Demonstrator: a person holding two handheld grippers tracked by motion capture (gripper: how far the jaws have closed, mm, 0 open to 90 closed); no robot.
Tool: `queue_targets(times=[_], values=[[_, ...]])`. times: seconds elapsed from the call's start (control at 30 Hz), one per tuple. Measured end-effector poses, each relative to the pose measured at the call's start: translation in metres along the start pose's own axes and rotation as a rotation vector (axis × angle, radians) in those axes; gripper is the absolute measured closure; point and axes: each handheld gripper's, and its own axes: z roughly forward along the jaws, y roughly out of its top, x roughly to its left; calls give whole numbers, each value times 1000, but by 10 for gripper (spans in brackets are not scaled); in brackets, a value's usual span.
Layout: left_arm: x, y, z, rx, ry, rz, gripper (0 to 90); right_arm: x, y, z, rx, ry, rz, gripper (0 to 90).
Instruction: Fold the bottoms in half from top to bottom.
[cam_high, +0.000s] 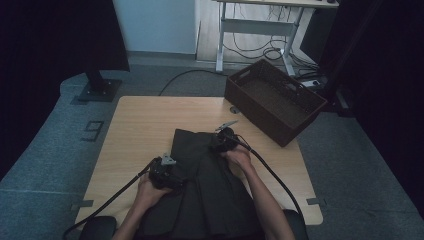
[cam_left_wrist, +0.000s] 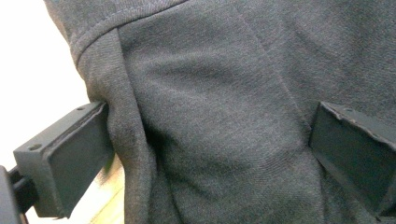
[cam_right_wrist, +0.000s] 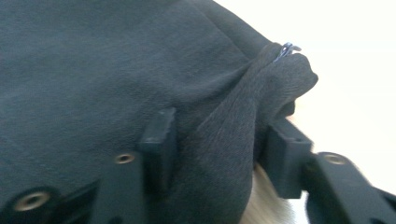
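Garment (cam_right_wrist: 116, 60) fold bunched between right gripper's (cam_right_wrist: 215, 140) fingers (cam_right_wrist: 159, 135) — both touching.

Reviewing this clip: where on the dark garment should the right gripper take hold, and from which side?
Best at the far right corner of the dark garment, coming in from its outer edge over the table. There the cloth bunches into a raised ridge that stands up between the right gripper's jaws, while the rest lies flat. The jaws straddle this ridge; a firm pinch looks likely but is unconfirmed.
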Motion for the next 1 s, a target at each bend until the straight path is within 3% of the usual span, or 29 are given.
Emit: queue_targets(times=[0.17,0.27,0.43,0.57,0.63,0.7,0.8,0.87,0.9,1.0], values=[[0,0,0,0,0,0,0,1,2,-1,15,22,22,765],[0,0,0,0,0,0,0,5,5,-4,34,-7,2,802],[0,0,0,-1,0,-1,0,7,7,-14,6,-1,11,823],[0,0,0,-1,0,-1,0,9,12,-26,-55,47,18,827],[0,0,0,-1,0,-1,0,11,16,-30,-82,57,-7,827],[0,0,0,-1,0,-1,0,12,20,-33,-121,127,6,827],[0,0,0,-1,0,-1,0,15,26,-30,-122,162,-6,826],[0,0,0,-1,0,-1,0,16,26,-21,-61,101,-44,822],[0,0,0,-1,0,-1,0,16,24,-15,-15,42,-79,819],[0,0,0,-1,1,-1,0,14,19,-6,23,-19,-109,772]])
